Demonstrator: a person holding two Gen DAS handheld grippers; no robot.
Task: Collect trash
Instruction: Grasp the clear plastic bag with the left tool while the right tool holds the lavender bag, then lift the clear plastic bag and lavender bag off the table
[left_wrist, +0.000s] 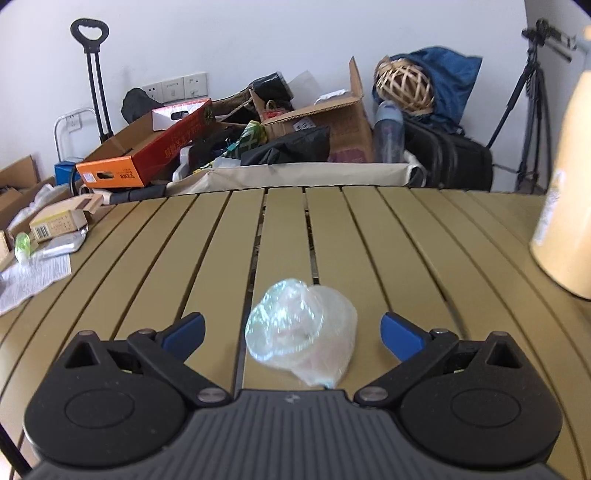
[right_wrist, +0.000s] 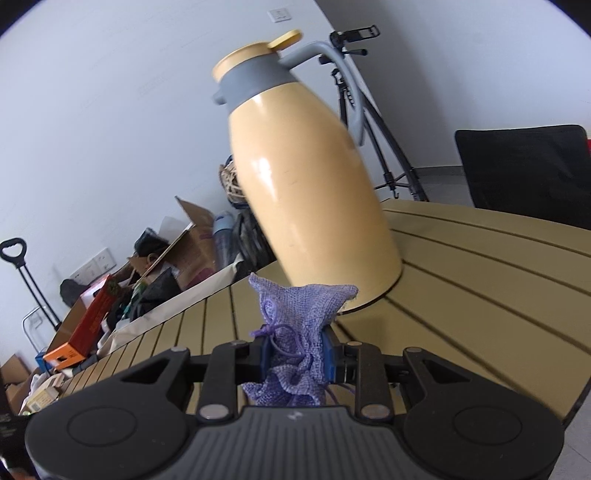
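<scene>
A crumpled wad of clear plastic film is seen lying on the slatted desk, directly ahead of the left gripper and centred in the gap between its jaws, which stand wide apart with neither blue pad touching it. The wad is roughly as broad as it is tall, so no long axis is to be reckoned with; its lower edge reaches back almost to the gripper body, which suggests that it already sits deep between the jaws. The left hand is therefore judged the nearer and better placed one for this piece of trash, and the coming move appears to turn only on closing the jaws squarely on the wad without pushing it off across the slats, since so light a thing may slide or spring back. The right gripper is occupied: its jaws are clamped together on a small purple mesh pouch with a drawstring, which is held above the desk and sticks up from between the pads. A tall yellow flask with a grey collar and handle stands on the desk just beyond the pouch, and in the left wrist view it is seen well to the right of the plastic wad, clear of the left jaws' line of closing.
</scene>
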